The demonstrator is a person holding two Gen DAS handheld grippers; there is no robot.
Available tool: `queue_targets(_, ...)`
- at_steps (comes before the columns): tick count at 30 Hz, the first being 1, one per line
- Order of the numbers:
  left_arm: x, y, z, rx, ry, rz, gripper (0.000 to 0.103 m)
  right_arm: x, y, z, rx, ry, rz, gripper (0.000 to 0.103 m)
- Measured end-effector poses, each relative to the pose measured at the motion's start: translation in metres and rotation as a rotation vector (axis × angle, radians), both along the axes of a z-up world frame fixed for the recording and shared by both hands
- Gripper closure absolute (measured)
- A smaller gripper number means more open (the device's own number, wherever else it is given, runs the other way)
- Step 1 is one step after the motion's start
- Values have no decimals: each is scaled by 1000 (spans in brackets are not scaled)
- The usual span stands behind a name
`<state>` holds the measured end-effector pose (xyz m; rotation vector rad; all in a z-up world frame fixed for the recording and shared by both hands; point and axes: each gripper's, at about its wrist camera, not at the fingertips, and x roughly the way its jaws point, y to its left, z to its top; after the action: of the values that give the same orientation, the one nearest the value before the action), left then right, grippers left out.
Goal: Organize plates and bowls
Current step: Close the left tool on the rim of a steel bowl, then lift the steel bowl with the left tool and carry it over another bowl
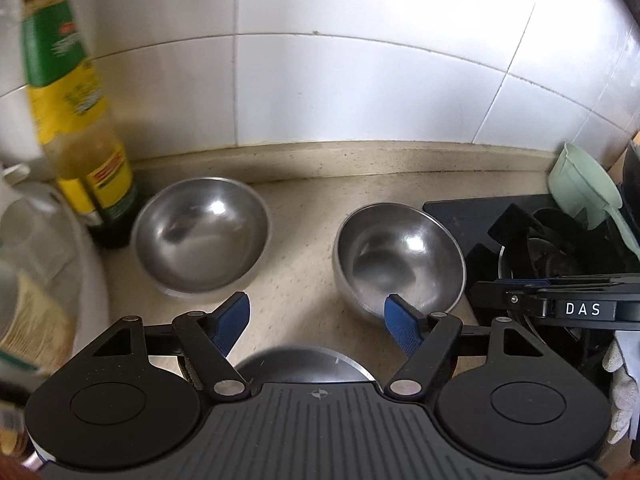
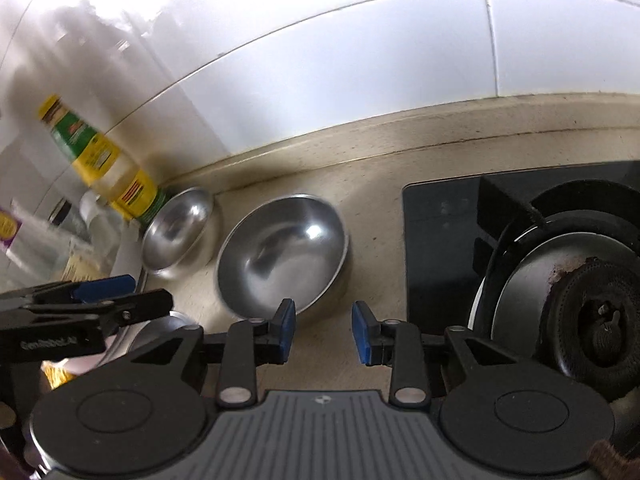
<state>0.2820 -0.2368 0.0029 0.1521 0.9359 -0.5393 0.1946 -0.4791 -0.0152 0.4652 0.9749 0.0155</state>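
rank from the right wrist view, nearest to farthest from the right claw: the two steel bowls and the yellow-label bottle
1. Larger round steel bowl, just ahead of the right claw.
2. Smaller steel bowl, farther left.
3. Yellow-label glass bottle, leftmost, by the wall.

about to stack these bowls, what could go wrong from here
1. The left steel bowl sits right beside the oil bottle; reaching for it could tip the bottle.
2. The right steel bowl lies close to the stove; a slip might knock it onto the burner.
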Motion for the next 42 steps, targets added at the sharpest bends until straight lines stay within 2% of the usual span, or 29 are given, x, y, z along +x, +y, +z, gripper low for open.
queue_targets(13, 42, -33, -32, 57, 65, -32, 21, 33, -12, -26, 44, 26, -28, 73)
queue_targets(22, 44, -49, -50, 90, 101, -78, 38, 47, -9, -36, 66, 42, 16, 74)
queue_targets(24, 44, -51, -53, 89, 111, -84, 43, 50, -9, -40, 81, 56, 24, 80)
queue_targets(28, 45, -55, -58, 91, 121, -103, 52, 52, -10, -46, 90, 66, 17, 83)
queue_targets(30, 43, -58, -58, 78, 123, -121, 60, 53, -10, -45, 90, 67, 24, 83)
queue_targets(42, 33, -63, -47, 92, 64, -140, 56, 49, -9, -41, 89, 45, 37, 87)
